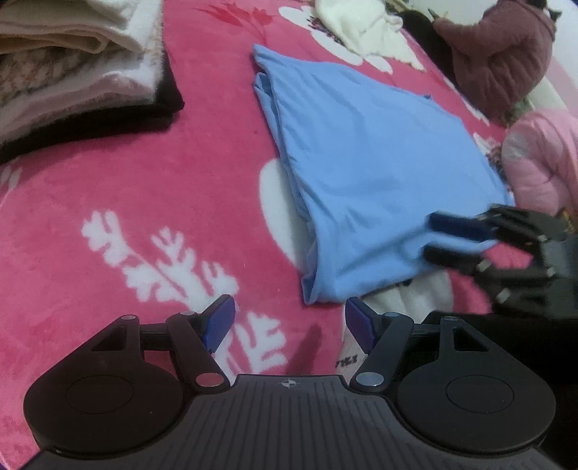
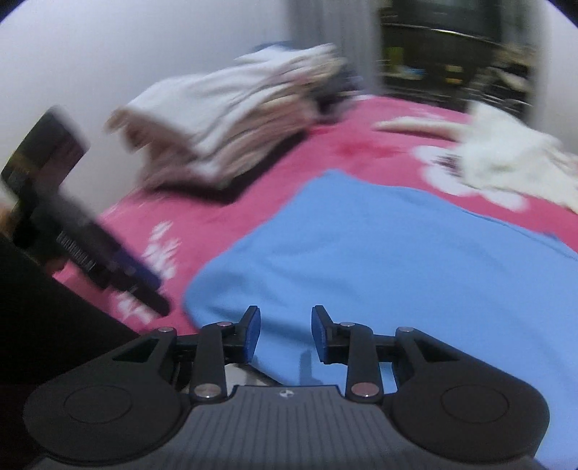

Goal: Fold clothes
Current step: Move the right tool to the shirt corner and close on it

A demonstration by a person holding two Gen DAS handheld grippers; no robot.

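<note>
A light blue garment (image 1: 361, 162) lies folded flat on the pink blanket (image 1: 144, 199). My left gripper (image 1: 289, 321) hovers open just short of the garment's near-left corner, with nothing between its blue pads (image 1: 218, 321). My right gripper (image 1: 431, 236) comes in from the right at the near-right corner, and its fingers straddle the cloth's edge. In the right wrist view the right gripper (image 2: 285, 332) stands partly open, and the blue garment (image 2: 379, 253) fills the gap between the fingers. The left gripper (image 2: 159, 293) shows blurred at the left.
A stack of folded cream, beige and black clothes (image 1: 72, 72) sits at the far left. A loose white garment (image 1: 361, 29), a maroon padded jacket (image 1: 505, 54) and a pink jacket (image 1: 542, 162) lie at the far right. Dark furniture (image 2: 451, 54) stands behind the bed.
</note>
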